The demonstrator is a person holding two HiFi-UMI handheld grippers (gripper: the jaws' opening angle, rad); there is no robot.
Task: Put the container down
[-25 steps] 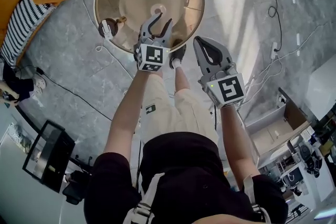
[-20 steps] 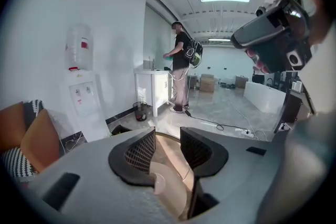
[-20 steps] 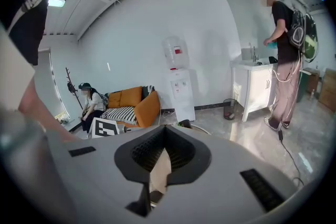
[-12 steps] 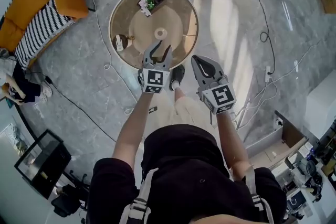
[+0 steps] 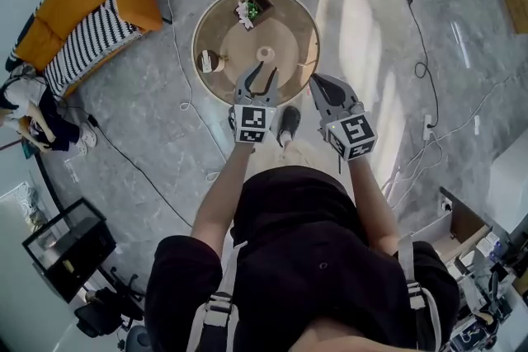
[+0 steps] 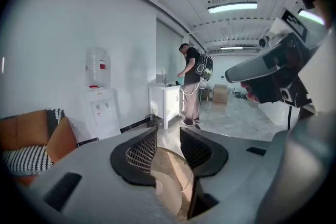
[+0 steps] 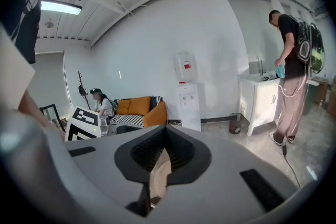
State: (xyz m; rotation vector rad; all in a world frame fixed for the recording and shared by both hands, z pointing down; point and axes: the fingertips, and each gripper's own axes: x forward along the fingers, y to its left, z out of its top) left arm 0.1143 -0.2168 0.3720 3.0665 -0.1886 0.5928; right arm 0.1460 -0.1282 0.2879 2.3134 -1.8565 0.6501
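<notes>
A round tan table (image 5: 289,21) stands on the grey floor ahead of me. On its far side sits a small dark square container (image 5: 252,7) with green and white things in it. A small white round piece (image 5: 264,54) lies near the middle, and a small pale object (image 5: 208,60) sits at the left rim. My left gripper (image 5: 261,72) hovers over the table's near edge, open, with nothing between its jaws (image 6: 168,135). My right gripper (image 5: 318,82) is held beside the table's near right rim, shut and empty (image 7: 166,131).
An orange and striped sofa (image 5: 82,4) stands at the left with a seated person (image 7: 100,104) near it. Cables (image 5: 177,70) trail over the floor. A water dispenser (image 7: 186,93) and a white counter (image 7: 260,96) with a standing person (image 6: 190,84) line the far wall.
The view has risen and drawn back, so the table looks smaller and farther. Both grippers stay raised at its near edge, the left open and the right shut.
</notes>
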